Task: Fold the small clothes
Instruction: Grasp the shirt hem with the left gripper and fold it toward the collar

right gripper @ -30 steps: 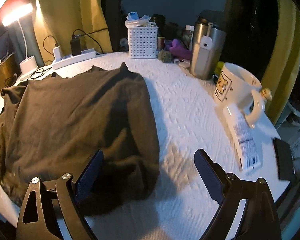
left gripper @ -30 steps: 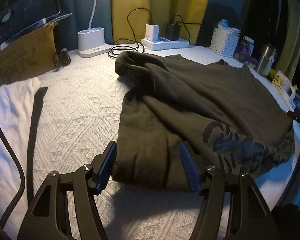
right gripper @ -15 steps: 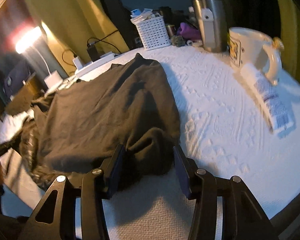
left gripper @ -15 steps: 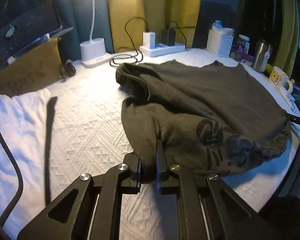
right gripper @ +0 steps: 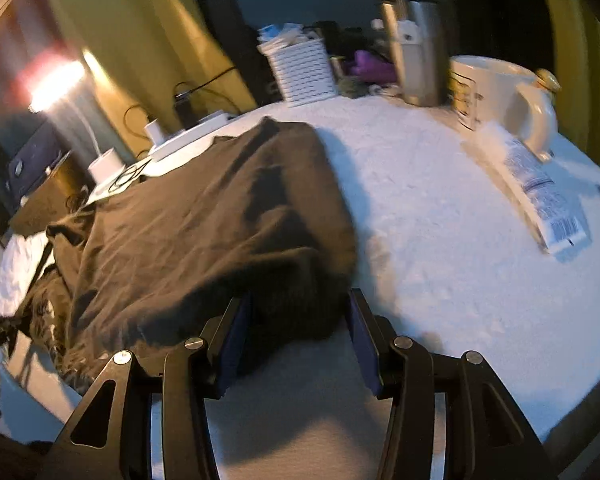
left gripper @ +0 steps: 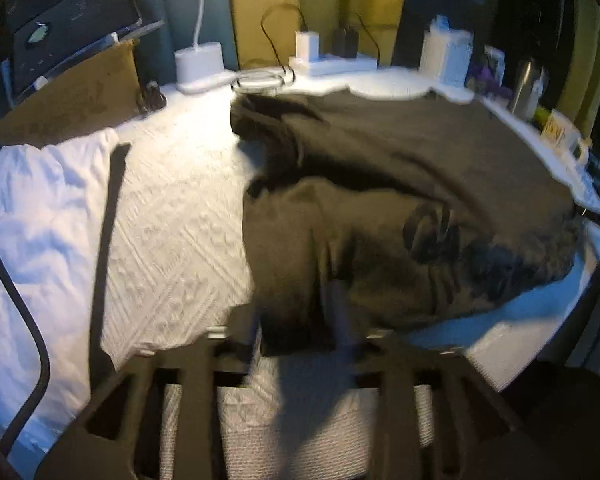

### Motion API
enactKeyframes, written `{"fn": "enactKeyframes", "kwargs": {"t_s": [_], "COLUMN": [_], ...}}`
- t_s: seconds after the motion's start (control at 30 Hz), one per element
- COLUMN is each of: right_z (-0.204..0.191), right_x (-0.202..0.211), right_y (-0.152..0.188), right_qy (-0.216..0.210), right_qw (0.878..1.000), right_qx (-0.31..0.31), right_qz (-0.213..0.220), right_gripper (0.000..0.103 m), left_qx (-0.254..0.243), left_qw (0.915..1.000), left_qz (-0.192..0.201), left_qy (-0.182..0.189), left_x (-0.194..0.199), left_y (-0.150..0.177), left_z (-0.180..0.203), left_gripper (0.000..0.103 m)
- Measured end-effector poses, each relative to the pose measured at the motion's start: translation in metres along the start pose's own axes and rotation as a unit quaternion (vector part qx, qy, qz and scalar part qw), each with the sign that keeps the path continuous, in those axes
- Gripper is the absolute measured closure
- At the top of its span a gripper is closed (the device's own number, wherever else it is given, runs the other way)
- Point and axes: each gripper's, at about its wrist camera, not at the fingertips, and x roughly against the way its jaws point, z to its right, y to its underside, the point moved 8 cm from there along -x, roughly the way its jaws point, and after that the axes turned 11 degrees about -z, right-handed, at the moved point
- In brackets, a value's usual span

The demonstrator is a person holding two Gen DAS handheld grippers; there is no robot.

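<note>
Left gripper (left gripper: 296, 316): jaws just reopening around a fold of the dark garment (left gripper: 400, 184). Right gripper (right gripper: 300, 340): jaws closing, garment corner between them, grasp unclear.

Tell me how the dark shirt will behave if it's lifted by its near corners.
The dark shirt lies in soft folds and rumples on the white bedspread, so it will probably hang limp and sag in the middle. It looks thin, so likely light. Bunched fabric sits between the fingers of the left gripper and the right gripper; a loose pinch might slip.
</note>
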Motion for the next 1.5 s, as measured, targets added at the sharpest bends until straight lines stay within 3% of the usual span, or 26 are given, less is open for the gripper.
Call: {"fn": "enactKeyframes", "kwargs": {"t_s": [0.03,0.07,0.1,0.2,0.3,0.33,0.37,0.47,0.57,0.7,0.9,1.1,1.33,1.5], "right_z": [-0.005,-0.011,-0.012,-0.017,-0.018,-0.018,-0.018,-0.016,-0.014,-0.015,-0.012,0.0,0.002,0.004], "right_x": [-0.003,-0.005,-0.005,0.005,0.025,0.03,0.036,0.048,0.054,0.062,0.055,0.035,0.046,0.038], "right_y": [-0.001,-0.002,-0.004,-0.01,-0.018,-0.02,-0.022,-0.025,-0.023,-0.022,-0.007,0.021,0.029,0.044], "right_qy": [-0.009,-0.027,-0.019,0.013,0.045,0.051,0.059,0.078,0.086,0.092,0.1,0.109,0.113,0.134], "right_qw": [1.0,1.0,1.0,0.999,0.997,0.997,0.996,0.994,0.993,0.992,0.991,0.991,0.991,0.988], "right_qx": [0.005,0.007,0.009,0.033,0.054,0.059,0.065,0.075,0.078,0.081,0.083,0.071,0.069,0.078], "right_qz": [-0.006,-0.014,-0.012,-0.004,0.013,0.016,0.02,0.026,0.026,0.032,0.015,-0.016,-0.009,-0.027], "right_gripper": [0.079,0.083,0.086,0.087,0.089,0.089,0.089,0.09,0.09,0.09,0.09,0.09,0.09,0.09], "left_qx": [0.003,0.003,-0.001,-0.018,-0.019,-0.014,-0.01,-0.014,-0.007,-0.013,-0.002,-0.012,-0.021,-0.009], "left_qw": [0.9999,0.9997,0.9995,0.9991,0.9998,0.9998,0.9997,0.9996,0.9994,0.9997,0.9988,0.9984,0.9989,0.9969], "left_qz": [0.015,0.022,0.03,0.036,0.008,-0.001,-0.008,-0.005,0.012,0.003,-0.047,-0.055,-0.042,-0.074], "left_qy": [0.005,0.007,0.012,0.014,0.008,0.011,0.021,0.025,0.033,0.022,0.012,0.004,0.007,0.025], "left_x": [0.007,0.01,0.013,0.007,-0.019,-0.028,-0.034,-0.029,-0.005,0.017,-0.002,0.004,0.022,0.009], "left_y": [-0.005,-0.008,-0.012,-0.022,-0.023,-0.021,-0.017,-0.012,-0.009,0.008,0.04,0.049,0.047,0.07], "left_z": [0.0,0.001,0.003,0.009,0.007,0.005,0.005,0.009,0.01,0.008,0.006,0.008,0.011,0.013], "left_gripper": [0.043,0.041,0.041,0.041,0.042,0.052,0.078,0.093,0.096,0.097,0.097,0.096,0.096,0.096]}}
